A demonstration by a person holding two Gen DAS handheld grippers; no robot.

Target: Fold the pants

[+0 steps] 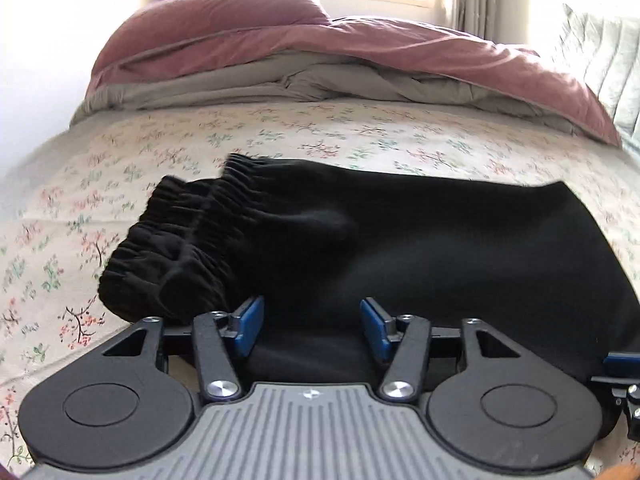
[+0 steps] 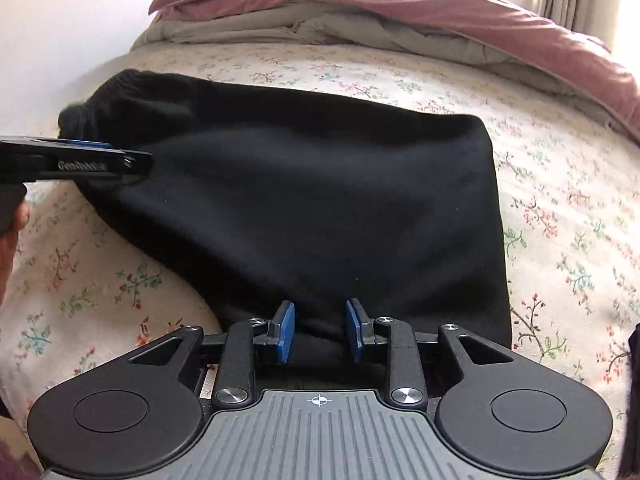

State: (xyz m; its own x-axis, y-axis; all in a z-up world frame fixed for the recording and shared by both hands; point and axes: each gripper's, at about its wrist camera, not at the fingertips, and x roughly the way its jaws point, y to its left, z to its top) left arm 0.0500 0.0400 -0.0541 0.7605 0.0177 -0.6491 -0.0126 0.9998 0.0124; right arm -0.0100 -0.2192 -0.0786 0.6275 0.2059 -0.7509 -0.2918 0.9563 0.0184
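Black pants (image 1: 400,248) lie folded on the floral bed sheet (image 1: 280,136), with the gathered elastic waistband (image 1: 176,240) at the left. My left gripper (image 1: 312,320) is open over the pants' near edge, with black cloth between its blue pads. In the right wrist view the pants (image 2: 300,184) form a flat rectangle. My right gripper (image 2: 320,326) is open at their near edge, also with cloth between its blue pads. The left gripper (image 2: 100,160) shows there from the side, over the waistband end.
A pink and grey duvet (image 1: 320,56) is bunched at the far end of the bed, in front of a bright window. A pale quilted cushion (image 1: 600,60) stands at the right. Floral sheet (image 2: 568,200) lies bare right of the pants.
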